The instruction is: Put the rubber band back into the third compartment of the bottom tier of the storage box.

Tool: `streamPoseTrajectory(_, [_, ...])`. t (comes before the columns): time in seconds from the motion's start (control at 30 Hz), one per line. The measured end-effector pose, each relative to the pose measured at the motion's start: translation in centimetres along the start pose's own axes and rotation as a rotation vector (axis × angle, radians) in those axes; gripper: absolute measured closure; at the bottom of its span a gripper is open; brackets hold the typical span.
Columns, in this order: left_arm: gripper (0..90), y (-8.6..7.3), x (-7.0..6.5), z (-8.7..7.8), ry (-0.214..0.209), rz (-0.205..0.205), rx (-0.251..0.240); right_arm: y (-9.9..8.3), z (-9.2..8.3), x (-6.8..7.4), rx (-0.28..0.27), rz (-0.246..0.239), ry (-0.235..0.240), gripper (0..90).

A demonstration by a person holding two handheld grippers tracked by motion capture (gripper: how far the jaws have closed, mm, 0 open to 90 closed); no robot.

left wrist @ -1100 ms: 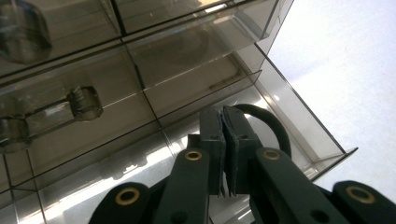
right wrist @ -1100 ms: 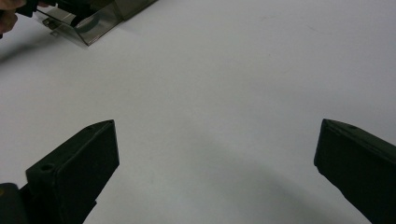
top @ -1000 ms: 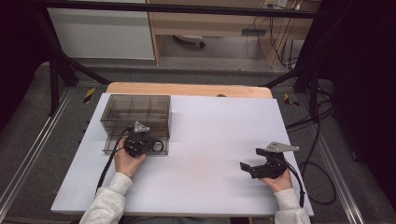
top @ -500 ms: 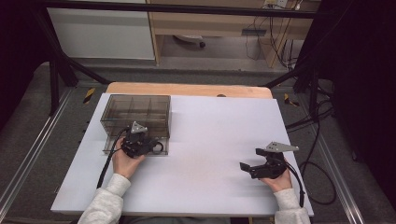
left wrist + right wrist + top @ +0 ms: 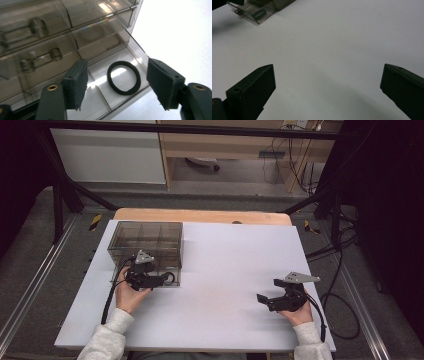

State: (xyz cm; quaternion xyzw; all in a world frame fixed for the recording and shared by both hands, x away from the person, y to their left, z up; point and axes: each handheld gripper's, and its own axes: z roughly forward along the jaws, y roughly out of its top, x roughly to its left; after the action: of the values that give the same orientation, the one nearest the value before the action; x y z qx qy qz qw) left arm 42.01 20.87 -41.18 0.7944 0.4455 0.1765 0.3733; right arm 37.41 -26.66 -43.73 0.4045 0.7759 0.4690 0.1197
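High view: left gripper (image 5: 167,279) is hovering at the pulled-out drawer (image 5: 172,281) of the smoked plastic organiser (image 5: 145,240); right gripper (image 5: 262,299) is resting well apart, jaws spread.

Left gripper view: jaws have just been opening; black hair band (image 5: 123,77), probably elastic, is lying free in the drawer's end compartment. Best lifting clear before shutting the drawer.

From my screen the white worktop (image 5: 225,270) glows brightly under overhead light while the room around it sinks into darkness, glare streaks the smoky drawer box (image 5: 75,30), and the near jaws look soft, casting faint shadows.
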Motion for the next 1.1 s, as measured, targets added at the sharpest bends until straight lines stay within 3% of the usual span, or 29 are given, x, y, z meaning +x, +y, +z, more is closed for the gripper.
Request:
streamPoseTrajectory(0.2, [18.7, -0.1, 0.0, -0.9, 0.015, -0.002, -0.002, 0.0, 0.0, 0.0, 0.0, 0.003, -0.001, 0.4])
streamPoseTrajectory(0.53, [10.3, -0.8, 0.3, -2.4, 0.007, 0.012, 0.006, 0.0, 0.0, 0.0, 0.0, 0.001, -0.002, 0.4])
streamPoseTrajectory(1.1, [4.8, -2.4, 0.6, -4.2, 0.017, 0.06, 0.006, 0.0, 0.0, 0.0, -0.001, 0.005, -0.002, 0.4])
